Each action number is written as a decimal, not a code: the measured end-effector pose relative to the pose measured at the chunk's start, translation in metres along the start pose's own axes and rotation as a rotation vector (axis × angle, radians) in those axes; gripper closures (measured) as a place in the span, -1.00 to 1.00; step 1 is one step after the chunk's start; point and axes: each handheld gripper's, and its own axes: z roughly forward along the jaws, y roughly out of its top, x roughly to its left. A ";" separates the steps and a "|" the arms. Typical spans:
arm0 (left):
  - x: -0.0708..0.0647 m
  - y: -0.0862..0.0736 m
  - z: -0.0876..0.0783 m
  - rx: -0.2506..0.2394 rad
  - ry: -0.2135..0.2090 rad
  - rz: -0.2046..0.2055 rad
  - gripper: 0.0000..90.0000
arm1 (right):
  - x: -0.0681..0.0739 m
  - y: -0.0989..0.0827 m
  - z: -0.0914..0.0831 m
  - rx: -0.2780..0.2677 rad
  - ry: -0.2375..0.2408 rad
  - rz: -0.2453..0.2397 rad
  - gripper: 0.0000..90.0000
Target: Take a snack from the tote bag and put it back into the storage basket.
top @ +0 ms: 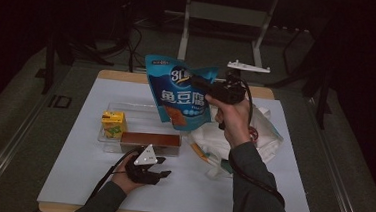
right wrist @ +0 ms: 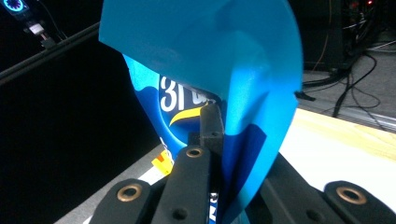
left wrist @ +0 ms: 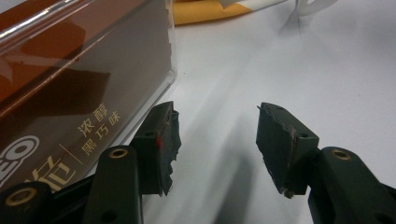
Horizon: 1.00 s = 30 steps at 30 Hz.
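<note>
So the right gripper [top: 205, 87] is clamped tight on the top edge of the blue snack bag [top: 179, 93], holding it up in the air over the far middle of the mat [top: 70, 178], above the clear tray [top: 113, 108]. Left gripper [top: 158, 174] sits near the brown box [top: 149, 139] with its jaws partly open and nothing between them. The bag looks light, crinkly and probably slick, so I'd pinch the flat sealed top like this, not the puffy middle.

my right gripper's [right wrist: 219, 140] far jaw hidden behind the blue snack bag [right wrist: 219, 60], brown box [left wrist: 70, 93] cut off at left, its small print unreadable
</note>
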 end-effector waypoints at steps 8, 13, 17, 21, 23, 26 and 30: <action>0.000 0.000 0.000 -0.001 0.000 0.002 0.05 | 0.003 -0.002 0.015 -0.012 0.023 0.023 1.00; 0.000 0.000 0.000 0.001 -0.002 0.006 0.05 | 0.004 -0.003 0.024 -0.006 0.030 0.030 1.00; 0.000 0.000 0.000 0.000 -0.003 0.006 0.05 | 0.005 -0.004 0.031 0.002 0.029 0.033 1.00; 0.000 0.000 0.000 -0.001 -0.003 0.006 0.05 | 0.005 -0.005 0.038 0.000 0.036 0.045 1.00; 0.000 0.000 0.000 -0.001 -0.004 0.005 0.05 | 0.006 -0.006 0.041 0.000 0.043 0.051 1.00; 0.000 0.000 -0.001 0.000 -0.002 0.006 0.05 | 0.008 -0.005 0.046 -0.005 0.046 0.055 1.00; 0.000 0.000 -0.001 -0.001 -0.003 0.005 0.05 | 0.012 -0.005 0.054 -0.006 0.051 0.055 1.00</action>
